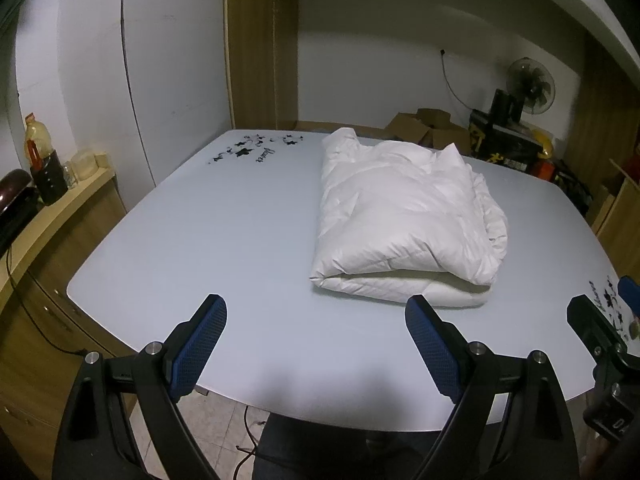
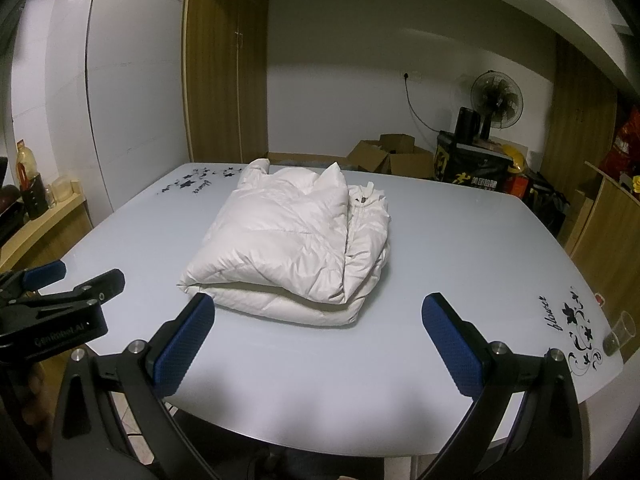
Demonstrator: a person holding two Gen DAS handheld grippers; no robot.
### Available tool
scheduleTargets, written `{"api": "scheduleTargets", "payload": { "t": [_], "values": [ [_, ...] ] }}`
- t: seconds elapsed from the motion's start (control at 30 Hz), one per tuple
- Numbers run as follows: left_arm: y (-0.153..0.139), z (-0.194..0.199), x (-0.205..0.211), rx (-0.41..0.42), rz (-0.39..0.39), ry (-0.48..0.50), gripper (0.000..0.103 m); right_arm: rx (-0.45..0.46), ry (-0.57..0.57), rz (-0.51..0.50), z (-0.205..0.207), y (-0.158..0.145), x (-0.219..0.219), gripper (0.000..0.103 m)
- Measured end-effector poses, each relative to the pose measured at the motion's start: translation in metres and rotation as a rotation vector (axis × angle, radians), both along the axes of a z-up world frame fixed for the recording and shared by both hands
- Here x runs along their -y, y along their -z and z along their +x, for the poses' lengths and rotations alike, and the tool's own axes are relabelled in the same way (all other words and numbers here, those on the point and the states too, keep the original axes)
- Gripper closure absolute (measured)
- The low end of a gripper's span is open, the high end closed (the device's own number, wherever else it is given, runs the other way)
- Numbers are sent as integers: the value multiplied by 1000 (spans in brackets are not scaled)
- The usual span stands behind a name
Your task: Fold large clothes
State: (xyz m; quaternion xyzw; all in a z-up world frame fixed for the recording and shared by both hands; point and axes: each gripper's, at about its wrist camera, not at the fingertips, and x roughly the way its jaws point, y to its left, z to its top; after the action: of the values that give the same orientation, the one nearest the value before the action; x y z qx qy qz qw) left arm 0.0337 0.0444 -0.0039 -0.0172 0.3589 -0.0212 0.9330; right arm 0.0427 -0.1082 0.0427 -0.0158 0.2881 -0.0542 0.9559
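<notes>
A white puffy down jacket (image 1: 404, 220) lies folded into a thick rectangular bundle on the pale blue-grey table (image 1: 224, 240). In the right wrist view the jacket (image 2: 292, 240) sits mid-table with its zipper edge on the right side. My left gripper (image 1: 316, 344) is open and empty above the table's near edge, short of the jacket's near left corner. My right gripper (image 2: 318, 340) is open and empty, just in front of the jacket's near edge. The left gripper also shows at the left of the right wrist view (image 2: 72, 284).
Black flower decals mark the table's far left corner (image 1: 248, 148) and near right corner (image 2: 576, 328). A clear plastic cup (image 2: 620, 332) stands at the table's right edge. A wooden counter with bottles (image 1: 40, 160) is to the left. Cardboard boxes (image 2: 392, 156) and a fan (image 2: 496, 96) stand behind.
</notes>
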Motion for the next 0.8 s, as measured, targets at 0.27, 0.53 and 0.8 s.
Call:
{"api": "scheduleTargets", "payload": {
  "t": [0.27,0.53,0.8],
  "values": [
    [1,0,0,-10,3,-2,11,0,1,0,0,0,-1,0],
    [4,4,-1,-28,-3,2,11,-4,-3,-1,-2,1,0,0],
    [3,2,-3,18,18,-20,11,-7,-3,0,-2,2,0,0]
  ]
}}
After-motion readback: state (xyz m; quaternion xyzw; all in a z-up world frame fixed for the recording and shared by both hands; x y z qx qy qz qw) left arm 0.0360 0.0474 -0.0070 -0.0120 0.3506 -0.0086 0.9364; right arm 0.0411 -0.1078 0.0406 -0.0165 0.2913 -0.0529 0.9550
